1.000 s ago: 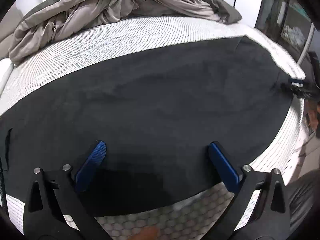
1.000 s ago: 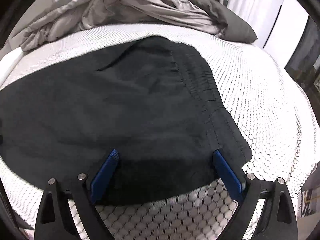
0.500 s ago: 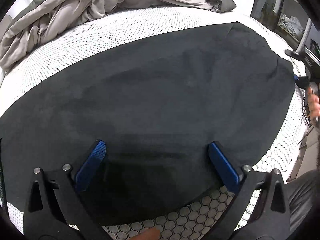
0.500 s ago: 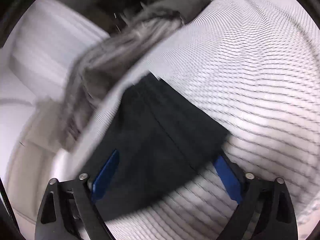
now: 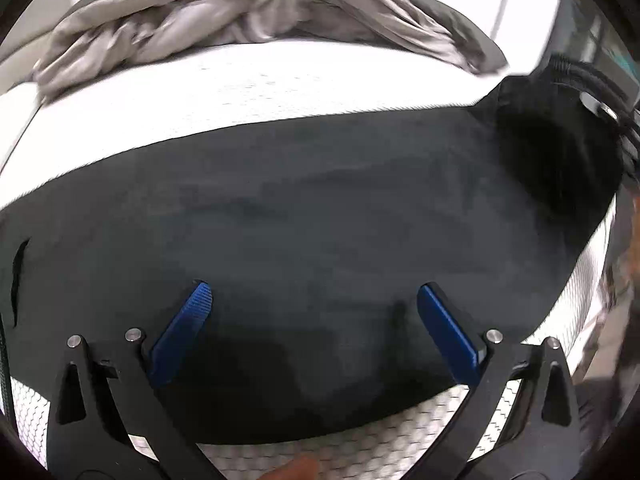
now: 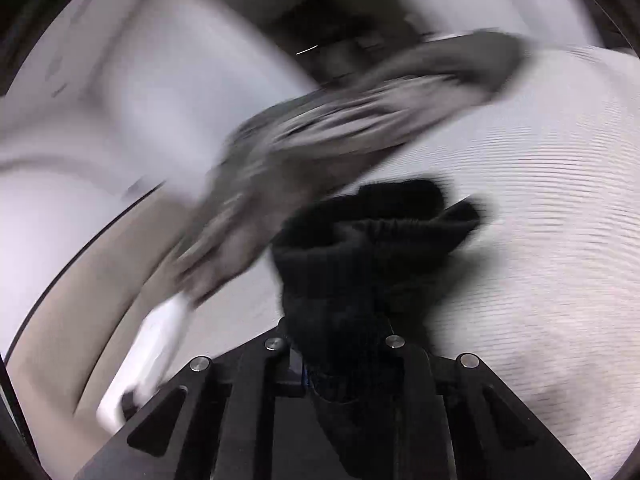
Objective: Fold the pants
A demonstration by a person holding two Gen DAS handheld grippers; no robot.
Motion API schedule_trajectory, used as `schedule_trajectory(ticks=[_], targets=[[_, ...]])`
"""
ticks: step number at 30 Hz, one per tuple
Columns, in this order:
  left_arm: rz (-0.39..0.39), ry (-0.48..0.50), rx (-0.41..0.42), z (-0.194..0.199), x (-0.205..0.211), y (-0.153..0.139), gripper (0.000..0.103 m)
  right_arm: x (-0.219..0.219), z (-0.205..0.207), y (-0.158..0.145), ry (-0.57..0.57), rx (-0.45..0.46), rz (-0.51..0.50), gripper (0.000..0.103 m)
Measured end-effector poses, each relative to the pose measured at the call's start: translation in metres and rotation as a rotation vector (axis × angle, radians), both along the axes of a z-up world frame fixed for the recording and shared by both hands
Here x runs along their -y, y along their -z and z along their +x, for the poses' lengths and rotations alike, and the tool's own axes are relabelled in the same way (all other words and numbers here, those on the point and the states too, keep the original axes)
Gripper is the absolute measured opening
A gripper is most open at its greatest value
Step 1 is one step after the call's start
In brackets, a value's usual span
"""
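Now the right tool (image 6: pixel 340 364), jaws just closing, gripped bunched black pants (image 5: pixel 300 220); the left tool (image 5: pixel 316 320) hung wide open, empty, above them on the bed (image 5: pixel 240 92).

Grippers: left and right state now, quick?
Left gripper: open, above the black pants, holding nothing.
Right gripper: just closed on the pants' bunched waistband.

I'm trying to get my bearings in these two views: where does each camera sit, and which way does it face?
Left wrist: on the left gripper, looking down over the black pants on the bed; jaws open, clear of the cloth.
Right wrist: on the right gripper, tilted, blurred; jaws have just been closing and pinch the pants' waistband.
Shared: pants, bed, grey duvet.
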State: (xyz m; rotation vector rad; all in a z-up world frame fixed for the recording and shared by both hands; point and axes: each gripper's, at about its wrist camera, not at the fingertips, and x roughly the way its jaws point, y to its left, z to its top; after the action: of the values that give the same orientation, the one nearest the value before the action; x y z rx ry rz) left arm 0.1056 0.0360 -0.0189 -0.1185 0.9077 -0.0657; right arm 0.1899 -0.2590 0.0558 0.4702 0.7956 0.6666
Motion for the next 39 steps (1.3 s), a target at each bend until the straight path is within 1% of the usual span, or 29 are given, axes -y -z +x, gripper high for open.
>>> schedule_trajectory(ticks=[1, 2, 3, 4, 5, 7, 9, 10, 11, 12, 13, 14, 15, 16, 17, 19, 20, 21, 22, 24, 28, 29, 30, 31, 32, 34, 37, 38, 39], targets=[[-0.013, -0.021, 0.000, -0.001, -0.008, 0.000, 0.102, -0.024, -0.002, 0.001, -0.078, -0.013, -0.007, 0.030], [-0.032, -0.050, -0.002, -0.002, -0.020, 0.000, 0.102, -0.056, -0.005, 0.008, -0.211, -0.050, -0.008, 0.056], [-0.048, -0.065, -0.005, -0.002, -0.027, 0.000, 0.102, -0.076, -0.010, 0.013, -0.308, -0.081, -0.011, 0.069], [-0.063, -0.076, -0.004, -0.002, -0.032, 0.000, 0.102, -0.094, -0.016, 0.019, -0.398, -0.103, -0.028, 0.069], [-0.084, -0.091, -0.003, -0.004, -0.039, -0.001, 0.102, -0.109, -0.025, 0.022, -0.463, -0.098, -0.082, 0.069], [-0.125, -0.096, 0.001, -0.007, -0.046, -0.002, 0.102, -0.114, -0.033, 0.020, -0.476, -0.055, -0.159, 0.069], [-0.176, -0.089, 0.009, -0.009, -0.050, -0.004, 0.102, -0.102, -0.029, 0.012, -0.435, -0.027, -0.162, 0.070], [-0.219, -0.079, 0.010, -0.008, -0.050, -0.005, 0.102, -0.090, -0.024, 0.010, -0.399, -0.013, -0.162, 0.070], [-0.253, -0.067, 0.005, -0.007, -0.049, -0.004, 0.102, -0.076, -0.022, 0.009, -0.340, 0.005, -0.172, 0.070], [-0.307, -0.050, -0.002, -0.004, -0.047, -0.004, 0.099, -0.064, -0.020, 0.010, -0.280, 0.014, -0.216, 0.070], [-0.338, -0.038, -0.006, -0.002, -0.044, -0.004, 0.091, -0.051, -0.016, 0.013, -0.210, 0.015, -0.275, 0.070], [-0.381, -0.014, -0.017, 0.003, -0.040, -0.003, 0.086, -0.043, -0.011, 0.021, -0.139, 0.006, -0.358, 0.070], [-0.416, 0.011, -0.029, 0.008, -0.035, -0.001, 0.077, -0.038, -0.008, 0.030, -0.097, -0.015, -0.431, 0.069], [-0.434, 0.027, -0.038, 0.011, -0.032, -0.001, 0.073, -0.034, -0.002, 0.041, -0.074, -0.050, -0.468, 0.069], [-0.466, 0.054, -0.055, 0.017, -0.027, 0.002, 0.072, -0.031, 0.008, 0.055, -0.076, -0.104, -0.483, 0.068], [-0.518, 0.092, -0.088, 0.026, -0.017, 0.010, 0.067, -0.028, 0.011, 0.072, -0.112, -0.164, -0.465, 0.067], [-0.542, 0.112, -0.115, 0.033, -0.009, 0.015, 0.067, -0.032, 0.015, 0.079, -0.139, -0.183, -0.466, 0.067], [-0.553, 0.126, -0.134, 0.038, -0.001, 0.020, 0.067, -0.036, 0.015, 0.083, -0.159, -0.183, -0.474, 0.067], [-0.545, 0.142, -0.157, 0.044, 0.008, 0.026, 0.067, -0.041, 0.013, 0.088, -0.180, -0.179, -0.481, 0.067], [-0.526, 0.143, -0.158, 0.051, 0.014, 0.029, 0.067, -0.042, 0.009, 0.093, -0.215, -0.156, -0.520, 0.067], [-0.543, 0.124, -0.171, 0.067, 0.021, 0.031, 0.066, -0.049, 0.010, 0.095, -0.229, -0.142, -0.548, 0.067], [-0.552, 0.112, -0.170, 0.069, 0.022, 0.032, 0.062, -0.057, 0.014, 0.099, -0.231, -0.140, -0.551, 0.068], [-0.559, 0.100, -0.170, 0.070, 0.022, 0.033, 0.045, -0.056, 0.014, 0.100, -0.230, -0.140, -0.550, 0.068], [-0.575, 0.083, -0.175, 0.070, 0.020, 0.034, 0.031, -0.058, 0.011, 0.100, -0.230, -0.139, -0.550, 0.068], [-0.589, 0.055, -0.170, 0.068, 0.016, 0.035, 0.026, -0.057, 0.011, 0.100, -0.232, -0.137, -0.557, 0.068], [-0.595, 0.044, -0.135, 0.069, 0.017, 0.029, 0.013, -0.068, 0.015, 0.106, -0.232, -0.135, -0.560, 0.068], [-0.557, 0.068, -0.066, 0.059, 0.021, 0.012, 0.008, -0.079, 0.022, 0.109, -0.228, -0.134, -0.551, 0.068], [-0.533, 0.074, -0.036, 0.054, 0.022, 0.005, 0.008, -0.065, 0.014, 0.104, -0.228, -0.131, -0.551, 0.068], [-0.519, 0.077, -0.013, 0.050, 0.023, -0.001, 0.007, -0.063, 0.012, 0.102, -0.227, -0.127, -0.552, 0.068]])
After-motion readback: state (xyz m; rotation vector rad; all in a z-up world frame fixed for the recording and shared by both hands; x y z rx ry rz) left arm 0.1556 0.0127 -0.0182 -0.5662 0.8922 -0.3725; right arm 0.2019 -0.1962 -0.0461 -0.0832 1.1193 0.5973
